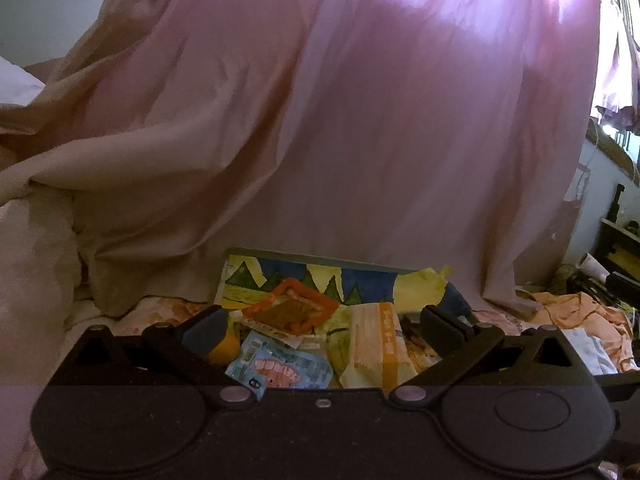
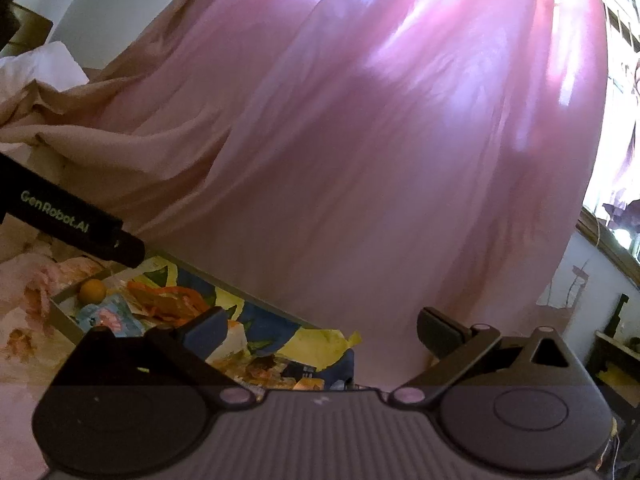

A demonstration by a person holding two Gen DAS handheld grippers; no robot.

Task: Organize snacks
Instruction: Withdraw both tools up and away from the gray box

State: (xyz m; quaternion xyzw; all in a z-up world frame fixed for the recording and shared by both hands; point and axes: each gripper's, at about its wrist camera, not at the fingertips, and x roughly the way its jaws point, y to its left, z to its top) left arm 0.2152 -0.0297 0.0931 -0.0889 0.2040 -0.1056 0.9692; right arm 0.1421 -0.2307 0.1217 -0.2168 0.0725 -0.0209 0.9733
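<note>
Pink curtain (image 1: pixel 360 120) is hanging behind a bed-top tray (image 2: pixel 64 320) pooling snack packets (image 1: pixel 280 368); left gripper (image 1: pixel 320 328) and right gripper (image 2: pixel 320 332) are hovering wide apart, empty, probably choosing.

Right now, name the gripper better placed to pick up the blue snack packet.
Left. The blue snack packet lies directly between the open left gripper fingers. The right gripper, also open, points past the tray's far end, the packet off to its left.
</note>
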